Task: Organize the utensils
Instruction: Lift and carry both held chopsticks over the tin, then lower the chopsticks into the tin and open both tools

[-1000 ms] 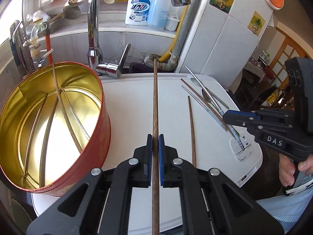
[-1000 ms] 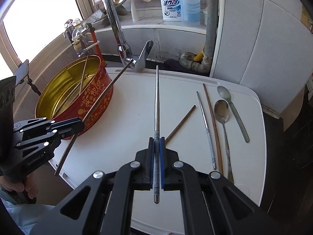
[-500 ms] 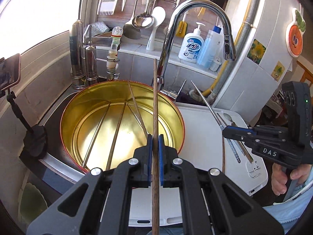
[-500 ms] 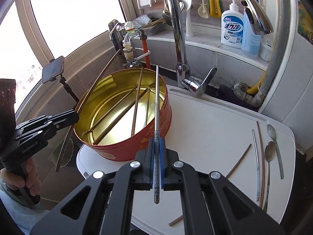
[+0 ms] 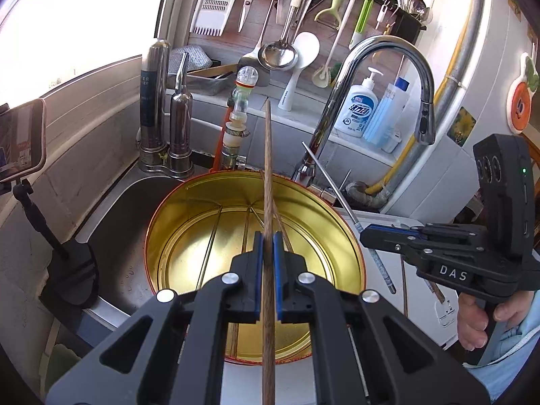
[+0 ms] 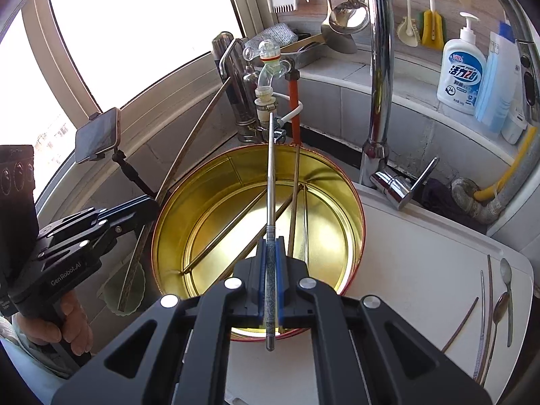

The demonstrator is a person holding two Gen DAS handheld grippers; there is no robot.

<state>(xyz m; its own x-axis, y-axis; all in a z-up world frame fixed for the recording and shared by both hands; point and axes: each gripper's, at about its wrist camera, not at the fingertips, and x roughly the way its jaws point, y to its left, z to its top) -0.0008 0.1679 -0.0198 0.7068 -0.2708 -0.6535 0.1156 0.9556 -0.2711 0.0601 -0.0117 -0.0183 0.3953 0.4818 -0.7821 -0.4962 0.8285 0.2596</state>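
Note:
My left gripper [image 5: 267,248] is shut on a brown wooden chopstick [image 5: 267,175] and holds it over the round red tin with a gold inside [image 5: 175,236]. My right gripper [image 6: 270,256] is shut on a metal chopstick [image 6: 270,182], also over the tin [image 6: 351,202]. Several chopsticks [image 6: 236,222] lie inside the tin. The right gripper [image 5: 368,236] shows in the left wrist view, the left gripper [image 6: 148,202] in the right wrist view. More chopsticks [image 6: 486,303] and two spoons [image 6: 504,290] lie on the white board [image 6: 422,270] at the right.
The tin stands in a steel sink [image 5: 111,222]. A tall chrome tap [image 6: 378,101] rises behind it. A phone on a small stand [image 6: 98,135] is at the left. Soap bottles [image 6: 462,64] stand on the ledge, and utensils hang on the wall [image 5: 287,17].
Both grippers have moved left from over the white board to over the tin, each still holding its chopstick.

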